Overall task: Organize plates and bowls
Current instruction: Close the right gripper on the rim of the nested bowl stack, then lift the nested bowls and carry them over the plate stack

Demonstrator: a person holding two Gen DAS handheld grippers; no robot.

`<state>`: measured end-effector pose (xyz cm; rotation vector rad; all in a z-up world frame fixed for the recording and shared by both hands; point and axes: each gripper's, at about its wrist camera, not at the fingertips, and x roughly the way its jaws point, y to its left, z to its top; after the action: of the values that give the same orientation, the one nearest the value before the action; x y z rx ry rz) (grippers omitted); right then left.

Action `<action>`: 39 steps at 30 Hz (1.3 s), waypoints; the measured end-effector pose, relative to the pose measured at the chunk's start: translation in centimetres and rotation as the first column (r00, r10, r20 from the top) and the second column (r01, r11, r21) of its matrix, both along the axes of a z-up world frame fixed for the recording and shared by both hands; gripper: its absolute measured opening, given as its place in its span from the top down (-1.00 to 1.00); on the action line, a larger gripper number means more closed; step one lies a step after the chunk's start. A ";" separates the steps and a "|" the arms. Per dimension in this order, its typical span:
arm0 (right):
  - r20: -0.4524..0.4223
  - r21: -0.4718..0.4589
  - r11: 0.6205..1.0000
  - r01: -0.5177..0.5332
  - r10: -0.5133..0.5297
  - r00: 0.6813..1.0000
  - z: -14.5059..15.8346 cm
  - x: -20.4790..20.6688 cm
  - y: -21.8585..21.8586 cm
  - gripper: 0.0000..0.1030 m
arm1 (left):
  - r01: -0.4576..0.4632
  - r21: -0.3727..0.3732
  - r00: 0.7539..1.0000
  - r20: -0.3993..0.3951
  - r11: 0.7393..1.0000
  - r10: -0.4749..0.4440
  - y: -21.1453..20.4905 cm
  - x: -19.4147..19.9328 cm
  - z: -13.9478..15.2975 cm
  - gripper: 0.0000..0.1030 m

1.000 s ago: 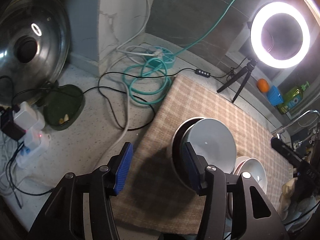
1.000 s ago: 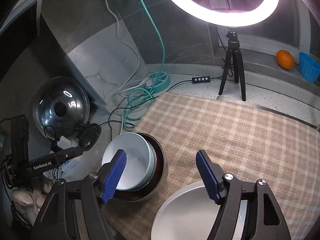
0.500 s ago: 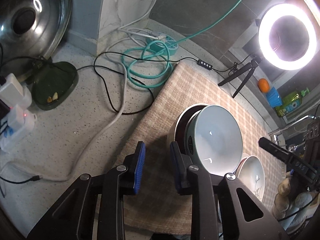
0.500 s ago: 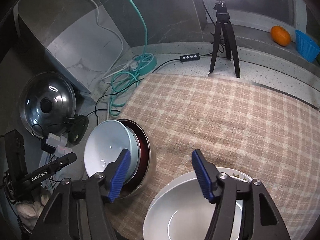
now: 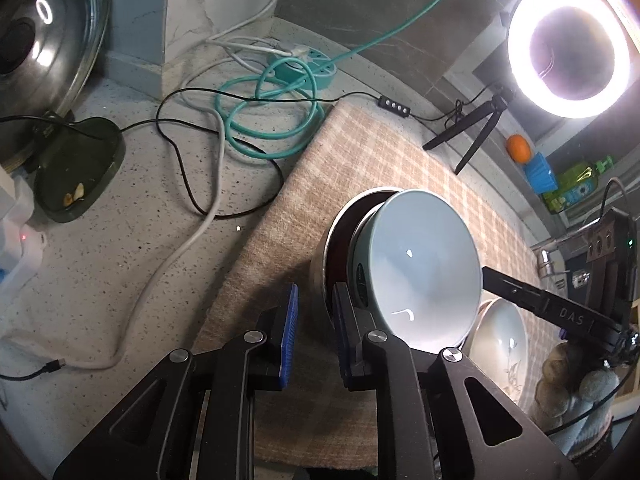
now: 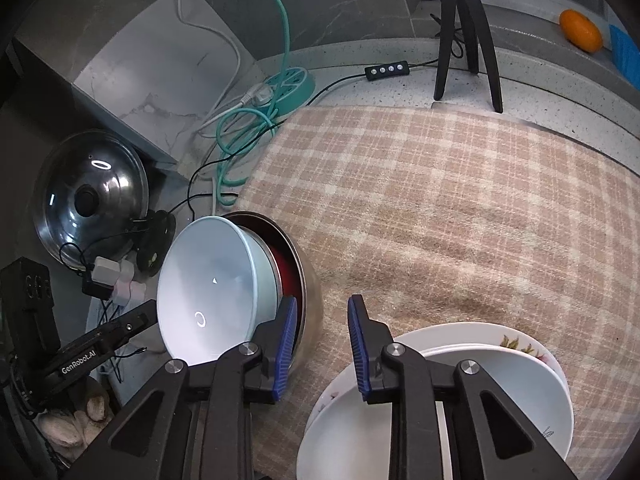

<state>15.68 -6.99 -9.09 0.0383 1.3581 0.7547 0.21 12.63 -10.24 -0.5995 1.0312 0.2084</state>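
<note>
Since a second ago, tipped up: pale blue bowl [image 5: 420, 276] leaning in the steel bowl [image 6: 308, 300], mouth facing lower left in the right wrist view. Left gripper [image 5: 314, 332] narrowed to a slim gap, apparently holding nothing. Right gripper [image 6: 322, 344] part-open, empty, above white plates [image 6: 500, 396]. Farther back, checked cloth [image 6: 440, 208], teal cable [image 5: 272, 120], ring light [image 5: 568, 48] at upper right.

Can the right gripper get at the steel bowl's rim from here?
Probably yes: the right gripper is open beside the steel bowl, its left finger near the wall; only the tilted blue bowl crowds the inside.
</note>
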 end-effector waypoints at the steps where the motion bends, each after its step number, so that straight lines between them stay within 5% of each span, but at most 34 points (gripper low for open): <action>1: -0.002 -0.002 1.000 -0.003 0.003 1.000 -0.1 0.0 0.1 0.60 | 0.002 -0.004 1.000 -0.003 1.000 -0.002 -0.1 0.1 -0.1 0.70; 39: -0.040 -0.029 0.999 -0.028 0.027 0.999 -1.0 -0.8 1.8 0.82 | 0.006 -0.018 1.000 -0.020 1.000 -0.007 -0.5 1.2 -0.9 0.83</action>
<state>14.83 -5.23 -10.06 0.0108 1.4100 0.7602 1.38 12.14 -11.19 -0.6110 1.0554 0.2004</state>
